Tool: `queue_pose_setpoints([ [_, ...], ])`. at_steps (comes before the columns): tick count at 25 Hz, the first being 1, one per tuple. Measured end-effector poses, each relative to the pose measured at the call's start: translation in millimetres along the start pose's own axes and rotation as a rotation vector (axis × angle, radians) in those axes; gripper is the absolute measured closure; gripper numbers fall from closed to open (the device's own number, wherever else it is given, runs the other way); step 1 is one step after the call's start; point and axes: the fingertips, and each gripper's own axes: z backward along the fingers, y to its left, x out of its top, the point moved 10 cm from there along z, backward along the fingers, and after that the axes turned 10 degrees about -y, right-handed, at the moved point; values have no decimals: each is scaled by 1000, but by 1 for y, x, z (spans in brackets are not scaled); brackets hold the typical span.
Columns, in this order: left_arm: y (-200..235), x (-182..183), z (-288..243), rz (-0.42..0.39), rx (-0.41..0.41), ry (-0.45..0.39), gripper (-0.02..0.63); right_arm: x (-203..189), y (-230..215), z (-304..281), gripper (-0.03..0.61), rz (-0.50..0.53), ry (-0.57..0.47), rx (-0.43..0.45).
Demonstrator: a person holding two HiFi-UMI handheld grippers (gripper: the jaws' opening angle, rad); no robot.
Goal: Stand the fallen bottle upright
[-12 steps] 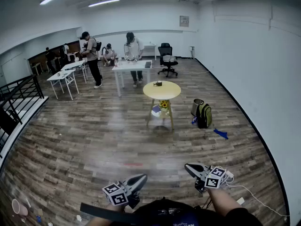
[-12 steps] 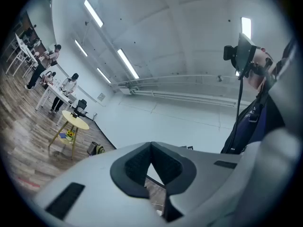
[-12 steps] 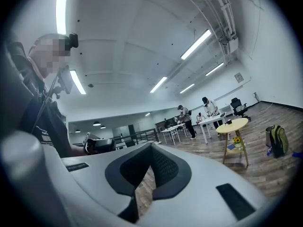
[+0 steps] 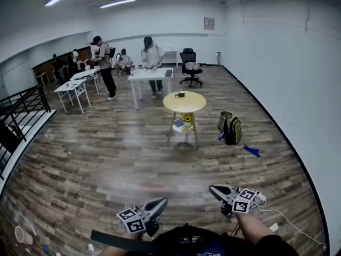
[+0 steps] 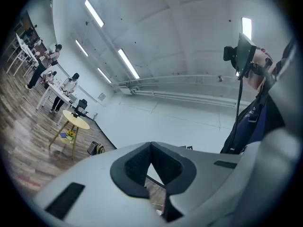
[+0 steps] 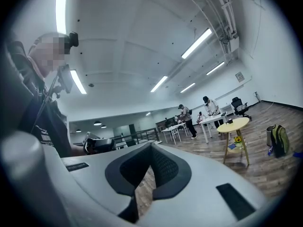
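Hardly shifted since a moment ago: small dark thing (image 4: pixel 179 94) on the round yellow desk (image 4: pixel 186 104), too far off to tell as the bottle. Low and well apart from it, left claw (image 4: pixel 162 200) and right claw (image 4: pixel 212 188) — both closed, empty.

Well ahead of the left hand-held gripper (image 4: pixel 160 201) and the right hand-held gripper (image 4: pixel 215 189), across the wooden floor (image 4: pixel 106 159), stands a round yellow tabletop (image 4: pixel 184 103) with a small dark object (image 4: pixel 179 94) on it and yellow flowers (image 4: pixel 186 118) on its lower shelf. To its right a green backpack (image 4: pixel 232 130) sits near a blue scrap (image 4: pixel 250 151), and a white cable (image 4: pixel 290 223) trails just beside the right hand-held gripper. Farther back, people (image 4: pixel 152 55) stand at white desks (image 4: pixel 150 74) near a black office chair (image 4: pixel 190 68).
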Motion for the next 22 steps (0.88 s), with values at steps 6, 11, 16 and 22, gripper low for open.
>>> queue_pose_setpoints([
  [6, 9, 1, 7, -3, -2, -8, 604, -3, -1, -7, 583, -33, -4, -32],
  [11, 10, 6, 12, -1, 1, -15, 604, -4, -1, -14, 583, -40, -5, -23],
  [16, 18, 16, 32, 3, 20, -28, 604, -9, 5, -34, 583, -26, -7, -14],
  [22, 33, 29, 65, 8, 24, -31, 604, -23, 23, -62, 583, -21, -5, -26],
])
